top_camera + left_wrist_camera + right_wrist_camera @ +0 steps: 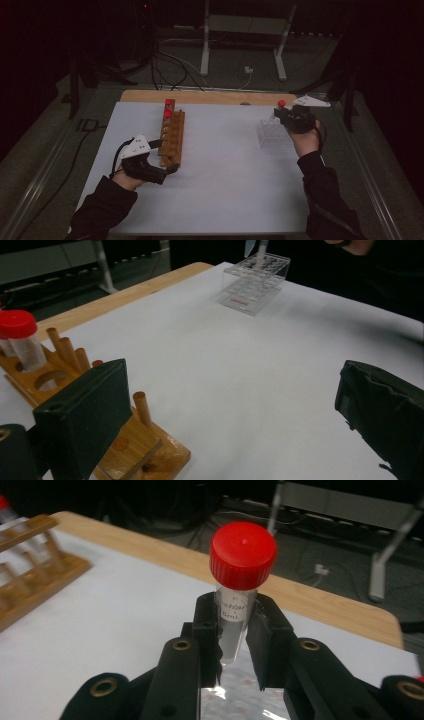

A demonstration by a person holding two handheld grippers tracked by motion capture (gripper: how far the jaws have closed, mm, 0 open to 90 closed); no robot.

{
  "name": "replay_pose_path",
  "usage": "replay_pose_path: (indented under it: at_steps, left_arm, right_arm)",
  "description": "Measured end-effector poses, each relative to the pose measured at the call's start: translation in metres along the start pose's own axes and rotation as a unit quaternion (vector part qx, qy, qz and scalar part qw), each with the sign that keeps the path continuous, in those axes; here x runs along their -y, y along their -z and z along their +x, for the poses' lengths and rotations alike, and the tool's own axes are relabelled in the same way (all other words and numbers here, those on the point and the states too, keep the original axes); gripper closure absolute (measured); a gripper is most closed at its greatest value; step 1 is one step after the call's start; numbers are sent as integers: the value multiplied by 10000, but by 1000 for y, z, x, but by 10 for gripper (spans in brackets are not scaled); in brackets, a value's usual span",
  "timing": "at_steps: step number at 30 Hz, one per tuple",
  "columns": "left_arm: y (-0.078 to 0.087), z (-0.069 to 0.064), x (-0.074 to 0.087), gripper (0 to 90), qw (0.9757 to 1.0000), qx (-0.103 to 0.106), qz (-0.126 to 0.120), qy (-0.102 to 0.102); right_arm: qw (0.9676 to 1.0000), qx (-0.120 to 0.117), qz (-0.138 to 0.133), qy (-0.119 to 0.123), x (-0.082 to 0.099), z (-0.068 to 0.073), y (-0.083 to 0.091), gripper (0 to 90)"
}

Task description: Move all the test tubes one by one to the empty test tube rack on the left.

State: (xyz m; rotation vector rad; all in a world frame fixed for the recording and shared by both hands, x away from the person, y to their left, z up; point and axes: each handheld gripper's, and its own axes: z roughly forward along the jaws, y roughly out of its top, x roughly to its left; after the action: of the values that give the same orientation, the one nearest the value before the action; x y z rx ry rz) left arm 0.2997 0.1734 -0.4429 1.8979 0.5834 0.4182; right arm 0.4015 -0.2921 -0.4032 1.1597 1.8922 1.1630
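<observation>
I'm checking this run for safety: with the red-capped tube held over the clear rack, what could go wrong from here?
1. The right gripper pinches the tube low, near its tip, so it may tilt or slip.
2. The clear rack is unheld; a missed hole could push it.
3. The open left gripper sits against the wooden rack and could nudge it.

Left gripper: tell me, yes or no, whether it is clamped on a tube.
No: in the left gripper view the left gripper stands wide open beside the wooden rack, with bare table between its jaws.
</observation>
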Motion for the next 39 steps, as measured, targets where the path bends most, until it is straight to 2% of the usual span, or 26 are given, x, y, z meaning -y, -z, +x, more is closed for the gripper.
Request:
replay_pose_path:
  at_steps: [2,6,15,19,25,33,39]
  left_arm:
    - [0,-2,-1,22,10000,-51,-42,11]
    - [1,-3,-4,22,10000,22,-9,15]
    - [-4,-11,-8,22,9998,148,78,-46]
    - [-7,-16,-10,22,9996,246,97,-69]
    - [-14,-24,-11,23,9989,353,212,-235]
    - [-23,-31,-13,23,9978,524,283,-280]
    - [-33,-37,-17,24,9972,629,241,-325]
  right_arm:
    - [9999,-124,29,90,-1,8,1,751]
    - [9987,-412,127,287,2,26,2,751]
    - [9924,-985,351,640,17,61,0,751]
    - [9884,-1220,432,791,23,77,2,751]
    - [9817,-1517,527,1023,30,100,4,751]
    - [9722,-1873,597,1268,36,124,9,751]
    - [9652,-2112,654,1400,43,140,11,751]
